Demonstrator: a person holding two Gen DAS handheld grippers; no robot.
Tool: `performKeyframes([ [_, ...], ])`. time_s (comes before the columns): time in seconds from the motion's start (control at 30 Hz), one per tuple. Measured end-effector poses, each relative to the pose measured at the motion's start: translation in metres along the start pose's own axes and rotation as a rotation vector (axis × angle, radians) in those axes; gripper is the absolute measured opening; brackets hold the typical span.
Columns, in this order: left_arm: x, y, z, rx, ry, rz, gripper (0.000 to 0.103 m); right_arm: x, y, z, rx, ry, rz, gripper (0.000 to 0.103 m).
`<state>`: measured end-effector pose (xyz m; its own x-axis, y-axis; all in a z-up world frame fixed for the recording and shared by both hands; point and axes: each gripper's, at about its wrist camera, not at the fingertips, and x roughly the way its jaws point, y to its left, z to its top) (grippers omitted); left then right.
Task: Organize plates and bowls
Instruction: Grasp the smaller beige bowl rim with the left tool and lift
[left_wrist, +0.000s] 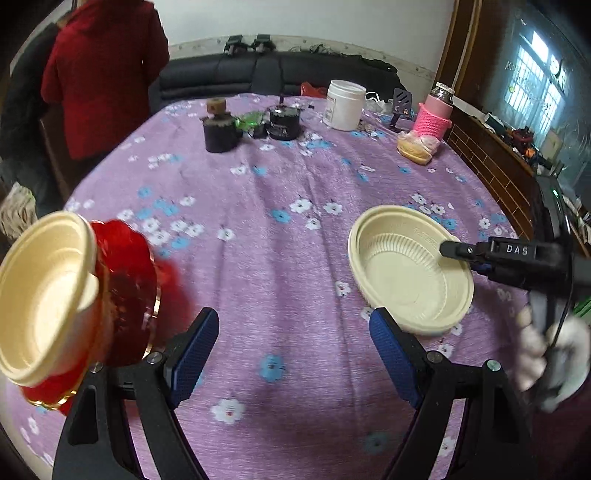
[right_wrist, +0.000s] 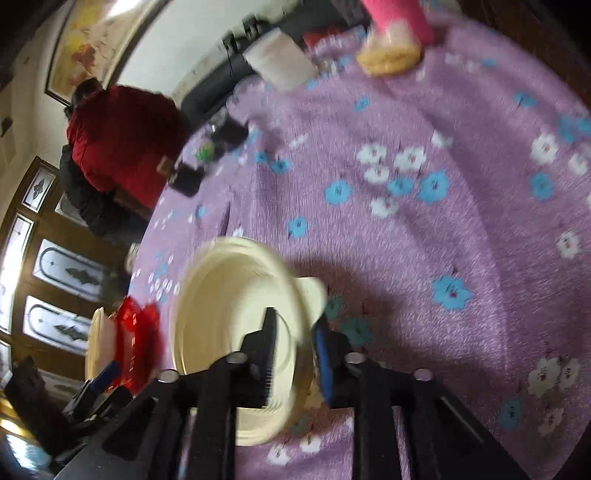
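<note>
purple floral tablecloth (left_wrist: 280, 258), ribbed cream plastic bowl (left_wrist: 410, 269)

We counted two cream bowls (left_wrist: 410, 269) (left_wrist: 40, 295), one red plate (left_wrist: 127, 288), two dark tins (left_wrist: 221, 131) (left_wrist: 283, 123), one white jar (left_wrist: 345, 105), one pink bottle (left_wrist: 433, 110) and two grippers (left_wrist: 291, 354) (right_wrist: 295, 354).
</note>
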<state>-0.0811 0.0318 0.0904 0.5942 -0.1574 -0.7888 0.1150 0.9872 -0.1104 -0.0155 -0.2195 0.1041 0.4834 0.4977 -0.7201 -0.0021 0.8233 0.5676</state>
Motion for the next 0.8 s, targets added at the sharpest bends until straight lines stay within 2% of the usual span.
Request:
performKeyframes([
  [0.03, 0.002, -0.003, 0.000, 0.005, 0.002, 0.008, 0.083, -0.002, 0.001, -0.005, -0.001, -0.043, -0.001, 0.042],
  [0.13, 0.004, -0.009, 0.001, 0.027, -0.011, 0.037, 0.083, -0.004, 0.000, -0.016, -0.011, -0.144, 0.004, 0.043],
  [0.33, 0.026, -0.024, 0.015, 0.039, -0.010, 0.058, 0.083, -0.006, 0.013, -0.025, -0.093, -0.180, -0.064, 0.043],
  [0.47, 0.046, -0.035, 0.027, 0.022, -0.007, 0.052, 0.085, -0.001, 0.007, -0.030, -0.105, -0.158, -0.097, 0.043],
  [0.5, 0.053, -0.040, 0.031, 0.025, -0.002, 0.039, 0.085, 0.002, 0.005, -0.030, -0.103, -0.151, -0.096, 0.042],
  [0.6, 0.070, -0.053, 0.037, 0.052, 0.017, 0.025, 0.085, 0.003, 0.006, -0.030, -0.114, -0.150, -0.093, 0.031],
  [0.7, 0.092, -0.065, 0.038, 0.073, 0.062, 0.016, 0.084, 0.003, 0.007, -0.031, -0.124, -0.150, -0.093, 0.027],
  [0.77, 0.100, -0.068, 0.036, 0.066, 0.086, -0.020, 0.071, 0.004, 0.007, -0.033, -0.125, -0.145, -0.091, 0.026],
  [0.8, 0.104, -0.069, 0.035, 0.062, 0.105, -0.050, 0.038, 0.005, 0.007, -0.033, -0.130, -0.145, -0.095, 0.026],
])
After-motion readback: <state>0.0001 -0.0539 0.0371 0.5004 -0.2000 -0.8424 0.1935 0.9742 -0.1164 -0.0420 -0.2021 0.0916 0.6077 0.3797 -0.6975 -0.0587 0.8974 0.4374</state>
